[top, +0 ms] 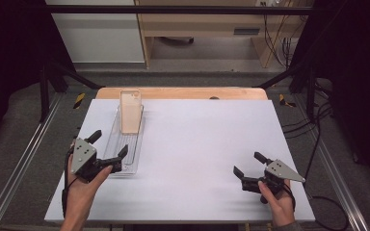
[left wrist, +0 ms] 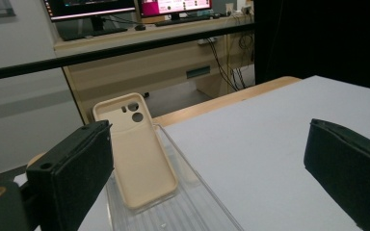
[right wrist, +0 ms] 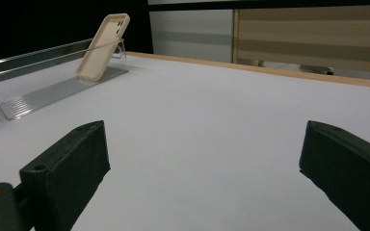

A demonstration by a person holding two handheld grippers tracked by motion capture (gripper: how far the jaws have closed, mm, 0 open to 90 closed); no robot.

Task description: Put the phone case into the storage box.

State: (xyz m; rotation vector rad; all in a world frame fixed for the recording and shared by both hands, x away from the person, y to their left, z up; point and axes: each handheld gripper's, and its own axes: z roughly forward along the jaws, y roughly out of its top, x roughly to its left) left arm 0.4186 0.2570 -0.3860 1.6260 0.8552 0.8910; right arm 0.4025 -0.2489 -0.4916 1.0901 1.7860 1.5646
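Observation:
A beige phone case (top: 130, 111) (left wrist: 137, 154) (right wrist: 101, 44) leans upright against the far end of a clear plastic tray (top: 136, 144) (left wrist: 207, 211) (right wrist: 38, 94) on the left half of the white table. My left gripper (top: 109, 144) (left wrist: 212, 173) hovers open at the tray's near end, jaws wide apart, nothing between them. My right gripper (top: 249, 163) (right wrist: 207, 168) is open low over the table near the front right, well away from the tray, with nothing in it.
The white tabletop (top: 207, 139) has a wooden strip (top: 183, 93) along its far edge. Black frame bars (top: 173, 8) cross behind it. A wooden desk (left wrist: 159, 62) with monitors stands beyond. Cables (top: 318, 120) lie on the floor at the right.

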